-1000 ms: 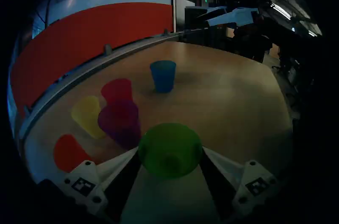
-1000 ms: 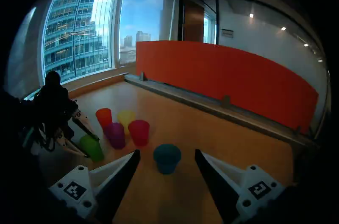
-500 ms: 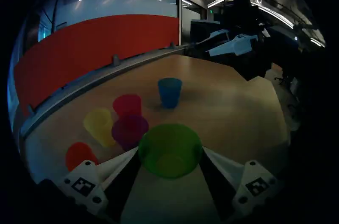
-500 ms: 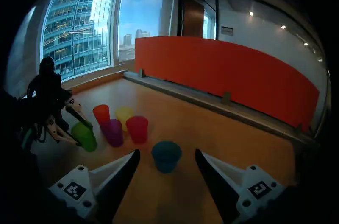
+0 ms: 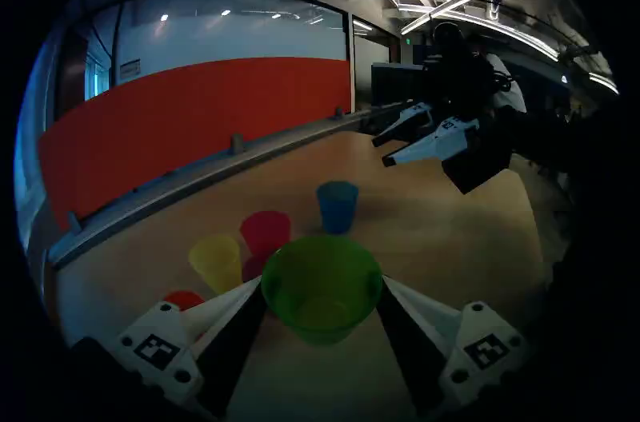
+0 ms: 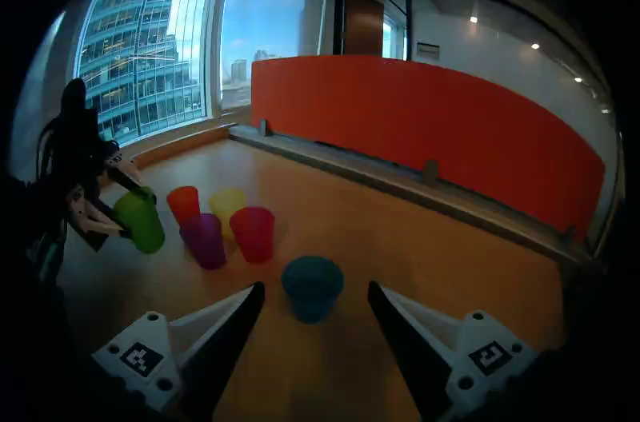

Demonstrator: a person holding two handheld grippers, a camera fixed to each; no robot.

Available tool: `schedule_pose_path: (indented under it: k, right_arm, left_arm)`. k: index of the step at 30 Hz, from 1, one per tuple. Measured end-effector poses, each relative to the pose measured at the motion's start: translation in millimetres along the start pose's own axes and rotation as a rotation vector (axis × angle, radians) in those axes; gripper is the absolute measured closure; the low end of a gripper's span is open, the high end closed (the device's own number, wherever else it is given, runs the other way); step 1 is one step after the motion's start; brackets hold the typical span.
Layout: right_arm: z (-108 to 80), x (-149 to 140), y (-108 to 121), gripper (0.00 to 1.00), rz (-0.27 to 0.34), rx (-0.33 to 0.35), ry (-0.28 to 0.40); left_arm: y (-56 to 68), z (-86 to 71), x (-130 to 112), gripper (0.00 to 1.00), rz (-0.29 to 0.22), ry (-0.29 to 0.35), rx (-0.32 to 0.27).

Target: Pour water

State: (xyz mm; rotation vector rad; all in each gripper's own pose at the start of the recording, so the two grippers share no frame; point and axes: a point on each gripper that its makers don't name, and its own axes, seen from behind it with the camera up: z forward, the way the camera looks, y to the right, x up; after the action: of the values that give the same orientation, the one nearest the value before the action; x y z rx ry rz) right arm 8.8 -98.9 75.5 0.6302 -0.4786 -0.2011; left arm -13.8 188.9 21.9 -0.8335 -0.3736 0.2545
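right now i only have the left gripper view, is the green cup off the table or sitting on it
Observer: In the right gripper view the green cup looks lifted clear of the table, held between the fingers of the left gripper.
Operator: whats the dark thing hidden behind it by the red cup
Observer: A purple cup, upright, just in front of the orange cup and beside the red cup.
Operator: is the right gripper lined up on anything
Observer: Its camera frames the blue cup between the open fingers of the right gripper, ahead of them and untouched.
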Motion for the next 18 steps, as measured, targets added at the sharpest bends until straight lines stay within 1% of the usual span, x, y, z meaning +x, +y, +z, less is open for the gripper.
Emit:
schedule_pose_path:
  k: [11, 18]
  right_arm:
    - [19.5, -11.8, -6.7, 0.0, 0.002, 0.014, -0.024]
    - [33.4, -21.8, -8.3, 0.0, 0.001, 0.017, -0.049]
  left_arm:
    - [-11.0, -10.5, 16.0, 0.12, -0.024, 0.059, 0.025]
    - [-18.8, -19.4, 29.5, 0.12, -0.03, 0.098, 0.046]
